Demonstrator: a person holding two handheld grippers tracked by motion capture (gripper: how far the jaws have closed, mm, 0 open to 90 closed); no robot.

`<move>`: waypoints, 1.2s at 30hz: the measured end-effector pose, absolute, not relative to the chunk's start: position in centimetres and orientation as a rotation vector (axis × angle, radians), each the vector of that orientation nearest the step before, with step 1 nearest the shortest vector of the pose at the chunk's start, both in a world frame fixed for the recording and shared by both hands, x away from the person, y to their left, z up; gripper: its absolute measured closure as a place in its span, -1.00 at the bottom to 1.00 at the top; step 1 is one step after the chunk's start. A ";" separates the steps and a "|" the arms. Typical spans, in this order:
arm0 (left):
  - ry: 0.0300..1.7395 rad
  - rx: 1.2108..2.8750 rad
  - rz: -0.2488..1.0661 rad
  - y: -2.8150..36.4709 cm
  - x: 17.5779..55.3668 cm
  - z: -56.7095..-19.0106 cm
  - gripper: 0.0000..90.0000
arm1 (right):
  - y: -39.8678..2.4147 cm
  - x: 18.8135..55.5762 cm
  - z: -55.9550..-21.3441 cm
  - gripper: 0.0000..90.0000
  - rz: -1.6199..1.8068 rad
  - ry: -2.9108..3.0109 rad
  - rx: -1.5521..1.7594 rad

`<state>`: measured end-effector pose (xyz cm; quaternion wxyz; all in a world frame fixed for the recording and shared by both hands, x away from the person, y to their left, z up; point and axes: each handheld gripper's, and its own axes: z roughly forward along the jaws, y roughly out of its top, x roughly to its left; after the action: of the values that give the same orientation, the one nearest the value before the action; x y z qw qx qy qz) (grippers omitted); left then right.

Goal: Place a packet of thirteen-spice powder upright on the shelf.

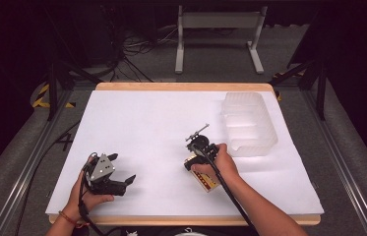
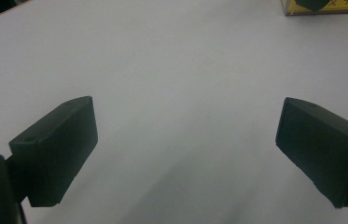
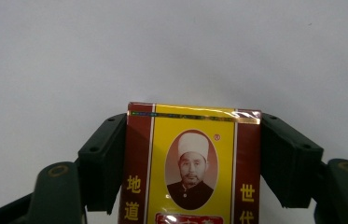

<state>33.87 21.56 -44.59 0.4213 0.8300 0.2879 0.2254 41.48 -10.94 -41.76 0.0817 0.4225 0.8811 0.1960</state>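
Near edge first: left hand [image 1: 88, 195] grips the left gripper [image 1: 123, 172] low over the white sheet [image 1: 141, 128], near the front-left w/ its grey plate on top. Left gripper view: jaws spread wide, nothing btwn them, just bare sheet.

Further in, centre-right: right hand [image 1: 223, 164] holds the right gripper [image 1: 205, 178], cable trailing back along the forearm. Jaws clamped on a red-and-yellow packet [image 3: 192, 163], one pad on each long side. Packet in high view sits just under the hand, resting at or just above the sheet; can't tell which.

Far right: clear plastic tub [image 1: 250, 123] on the sheet, well apart from left gripper, near the right one.

Beyond the table [image 1: 181, 87]: grey floor, white metal stand [image 1: 218, 37].
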 end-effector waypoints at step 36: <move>0.741 2.075 0.567 21.9 34.0 -44.6 -0.86 | -14.3 37.4 -36.3 -0.27 0.912 2.459 1.037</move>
<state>33.99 21.91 -44.57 0.4199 0.8277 0.2956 0.2261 37.36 -14.26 -36.35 0.1601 0.3629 0.8606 0.3194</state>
